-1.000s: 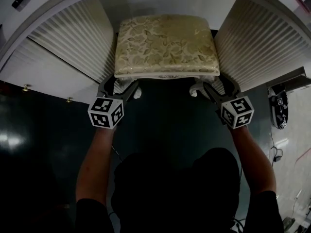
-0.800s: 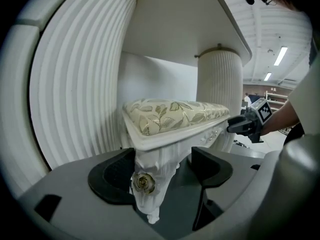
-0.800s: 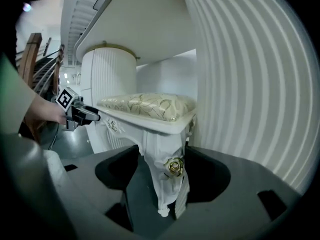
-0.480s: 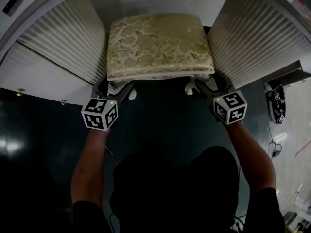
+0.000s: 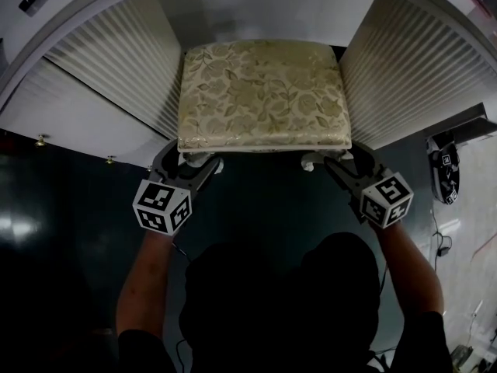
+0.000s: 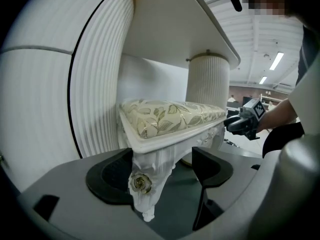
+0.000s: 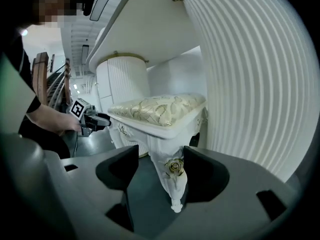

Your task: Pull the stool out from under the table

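The stool (image 5: pixel 260 95) has a gold leaf-patterned cushion and white carved legs, and stands in the gap between the white table's two fluted pedestals (image 5: pixel 116 68). My left gripper (image 5: pixel 190 160) reaches around the front left leg (image 6: pixel 145 184). The leg leans on the left pad and a gap stays to the other pad, so the gripper (image 6: pixel 160 171) is open. My right gripper (image 5: pixel 335 160) surrounds the front right leg (image 7: pixel 174 176) in the same way. That leg rests against the right pad, apart from the left one, so this gripper (image 7: pixel 160 171) is open too.
Fluted pedestal walls (image 5: pixel 411 61) flank the stool closely on both sides, and the table top (image 6: pixel 200 24) overhangs it. A dark glossy floor (image 5: pixel 264 200) lies in front. A black device (image 5: pixel 446 173) and cables (image 5: pixel 443 243) lie at the right. Small brass knobs (image 5: pixel 40 141) show at the left.
The stool's front edge and both grippers sit a little nearer to me in the head view. More of the cushion shows outside the table. Both grippers still hold their places around the front legs.
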The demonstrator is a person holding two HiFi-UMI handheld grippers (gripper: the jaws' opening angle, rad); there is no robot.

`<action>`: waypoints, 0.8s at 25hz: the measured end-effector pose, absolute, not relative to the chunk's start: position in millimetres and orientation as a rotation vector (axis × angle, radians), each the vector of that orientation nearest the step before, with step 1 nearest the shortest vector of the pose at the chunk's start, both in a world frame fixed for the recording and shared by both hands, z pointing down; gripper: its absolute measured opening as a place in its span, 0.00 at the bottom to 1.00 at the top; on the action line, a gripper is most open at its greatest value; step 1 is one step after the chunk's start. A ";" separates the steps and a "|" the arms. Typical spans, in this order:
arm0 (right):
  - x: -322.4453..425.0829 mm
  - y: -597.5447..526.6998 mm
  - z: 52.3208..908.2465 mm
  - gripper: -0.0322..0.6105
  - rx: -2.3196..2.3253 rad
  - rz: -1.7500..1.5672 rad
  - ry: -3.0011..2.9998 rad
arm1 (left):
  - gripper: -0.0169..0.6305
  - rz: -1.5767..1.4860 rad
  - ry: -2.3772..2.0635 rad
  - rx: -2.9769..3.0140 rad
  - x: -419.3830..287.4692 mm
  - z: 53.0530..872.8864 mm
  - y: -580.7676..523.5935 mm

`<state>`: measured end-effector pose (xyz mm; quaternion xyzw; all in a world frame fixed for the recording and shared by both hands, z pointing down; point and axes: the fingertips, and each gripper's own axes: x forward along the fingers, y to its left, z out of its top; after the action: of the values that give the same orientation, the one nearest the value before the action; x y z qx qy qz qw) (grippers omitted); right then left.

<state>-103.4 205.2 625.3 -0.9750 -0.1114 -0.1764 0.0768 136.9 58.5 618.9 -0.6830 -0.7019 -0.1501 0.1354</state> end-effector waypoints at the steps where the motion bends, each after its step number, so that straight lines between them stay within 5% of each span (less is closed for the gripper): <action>1: -103.2 204.3 624.5 0.43 -2.908 -0.524 -0.329 | 0.60 -0.441 -2.036 -1.969 136.9 618.8 58.3; 20: -102.8 208.1 579.8 0.43 -2.915 -0.397 -0.199 | 0.59 -0.381 -2.165 -1.966 135.9 582.1 37.1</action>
<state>-102.8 208.1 579.8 -0.9840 -0.0673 -0.1341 0.0964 135.9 37.1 582.1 -0.6636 -0.7307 -0.1286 0.0961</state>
